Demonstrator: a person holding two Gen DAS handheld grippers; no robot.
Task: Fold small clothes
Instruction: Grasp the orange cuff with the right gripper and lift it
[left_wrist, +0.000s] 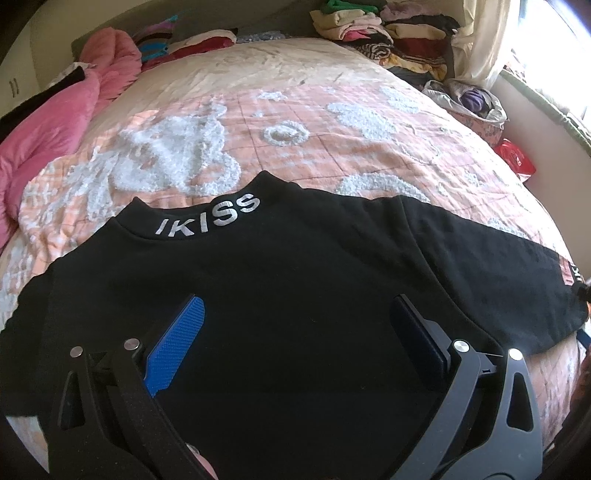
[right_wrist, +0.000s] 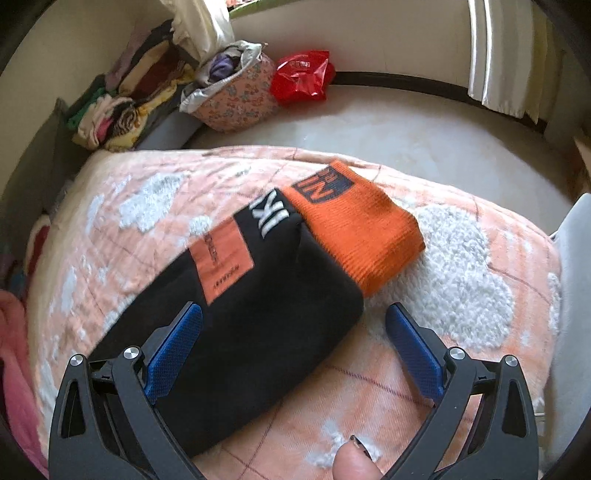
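Black sweatshirt (left_wrist: 295, 277) — we find it spread flat on the peach bedspread (left_wrist: 295, 110), collar away from us, white "IKISS" lettering (left_wrist: 208, 218) across the neckband. One sleeve (right_wrist: 258, 295) runs out sideways and ends in an orange ribbed cuff (right_wrist: 354, 232) lying on the cover near the bed's edge; an orange patch (right_wrist: 221, 254) sits on that sleeve.

Left gripper (left_wrist: 295, 328) — we see it above the body of the garment, blue pads spread wide, nothing between them.

Right gripper (right_wrist: 291, 332) — released as well, jaws wide apart; its left finger hangs over the black sleeve, its right finger over the bare bedspread beside it. We cannot tell whether either finger touches the cloth.

Surroundings — a pink quilt (left_wrist: 55, 122) bunched along one side of the bed, a stack of folded clothes (left_wrist: 388, 33) at the far corner, a floral bag (right_wrist: 236, 96) and a red plastic bag (right_wrist: 303, 75) on the floor by the wall.
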